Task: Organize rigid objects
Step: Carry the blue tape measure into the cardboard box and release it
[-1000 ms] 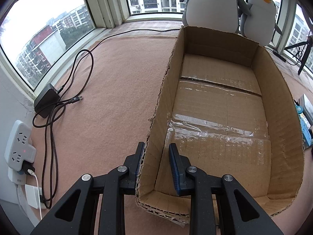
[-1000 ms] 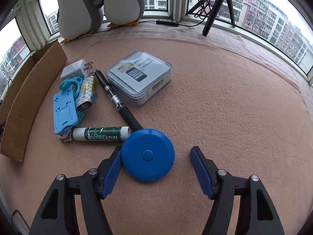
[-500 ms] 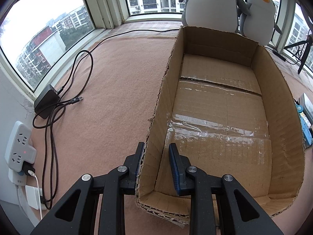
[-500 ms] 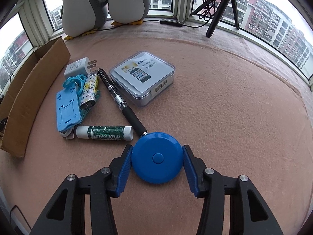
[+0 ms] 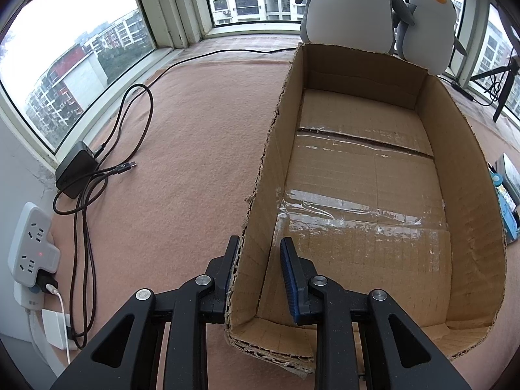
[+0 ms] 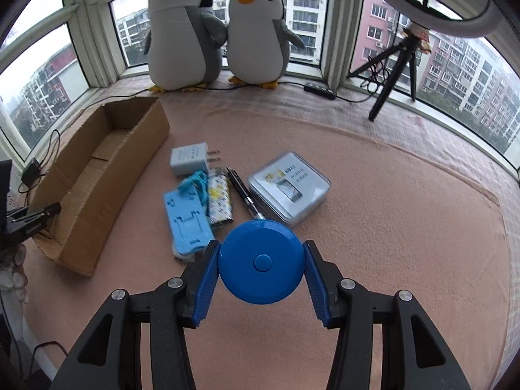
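My right gripper [image 6: 261, 245] is shut on a round blue disc-shaped case [image 6: 247, 279] and holds it above the pink mat. Below and beyond it lie a light blue phone stand [image 6: 187, 221], a patterned lighter [image 6: 219, 203], a black pen [image 6: 242, 191], a white plug adapter [image 6: 190, 162] and a clear plastic case [image 6: 289, 188]. The open cardboard box [image 6: 97, 175] stands to their left. My left gripper [image 5: 260, 242] is shut on the near left wall of that cardboard box [image 5: 468, 169], one finger inside and one outside. Nothing lies inside the box.
Two plush penguins [image 6: 182, 32] sit on the window sill behind the box. A small black tripod [image 6: 399, 65] stands at the far right. Left of the box lie a black charger with cables [image 5: 78, 169] and a white power strip [image 5: 31, 240].
The right gripper closed on the blue disc and lifted it off the mat, so the other objects now look farther away. The left gripper and the box have not moved.
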`<state>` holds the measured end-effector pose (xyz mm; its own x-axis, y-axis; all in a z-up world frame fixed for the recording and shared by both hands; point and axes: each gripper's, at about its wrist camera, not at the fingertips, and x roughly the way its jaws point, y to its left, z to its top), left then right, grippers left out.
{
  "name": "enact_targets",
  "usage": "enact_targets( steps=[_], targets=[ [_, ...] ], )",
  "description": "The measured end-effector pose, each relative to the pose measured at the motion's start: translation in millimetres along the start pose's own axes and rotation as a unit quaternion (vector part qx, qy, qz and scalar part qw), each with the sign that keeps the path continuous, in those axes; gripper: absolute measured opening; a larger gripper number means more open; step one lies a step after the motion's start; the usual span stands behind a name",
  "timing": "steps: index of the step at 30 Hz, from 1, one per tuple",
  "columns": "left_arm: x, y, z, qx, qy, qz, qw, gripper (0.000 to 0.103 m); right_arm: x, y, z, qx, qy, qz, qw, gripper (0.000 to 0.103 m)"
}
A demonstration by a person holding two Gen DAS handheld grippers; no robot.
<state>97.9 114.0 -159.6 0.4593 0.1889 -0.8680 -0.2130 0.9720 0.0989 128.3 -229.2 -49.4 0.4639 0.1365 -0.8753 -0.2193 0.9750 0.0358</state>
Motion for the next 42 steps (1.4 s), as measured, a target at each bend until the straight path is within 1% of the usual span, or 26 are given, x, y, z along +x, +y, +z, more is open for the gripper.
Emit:
enact_targets(
  steps=[7,13,18,22,26,35,37,38,39,42],
  targets=[
    [0,1,0,-0.001,-0.001,-0.005,1.0000,0.026,-5,60,26,-0.045,-0.020,0.060,0.997,0.046],
    [0,2,-1,-0.006,-0.004,-0.009,0.9999,0.026,8,118,38,-0.090,-0.019,0.102,0.990,0.046],
    [0,2,-2,-0.009,-0.007,-0.008,0.9999,0.026,24,156,38,-0.122,-0.007,0.124,0.985,0.046],
    [0,2,-2,-0.012,-0.009,-0.006,0.9999,0.026,36,177,35,-0.141,0.003,0.133,0.981,0.046],
    [0,2,-2,-0.014,-0.010,-0.005,0.9998,0.026,44,187,30,-0.146,0.010,0.137,0.980,0.046],
    [0,2,-2,-0.013,-0.010,-0.001,0.9999,0.026,47,192,26,-0.148,0.008,0.140,0.979,0.047],
    [0,2,-2,-0.013,-0.010,-0.001,0.9999,0.026,44,192,26,-0.145,0.001,0.144,0.979,0.054],
    [0,2,-2,-0.013,-0.010,-0.001,0.9999,0.026,42,191,26,-0.143,-0.003,0.145,0.979,0.063],
    [0,1,-2,-0.013,-0.011,-0.001,0.9999,0.026,40,190,27,-0.140,-0.008,0.145,0.979,0.069],
    [0,1,-3,-0.013,-0.010,0.000,0.9999,0.026,36,187,28,-0.132,-0.013,0.151,0.979,0.070]
  ],
)
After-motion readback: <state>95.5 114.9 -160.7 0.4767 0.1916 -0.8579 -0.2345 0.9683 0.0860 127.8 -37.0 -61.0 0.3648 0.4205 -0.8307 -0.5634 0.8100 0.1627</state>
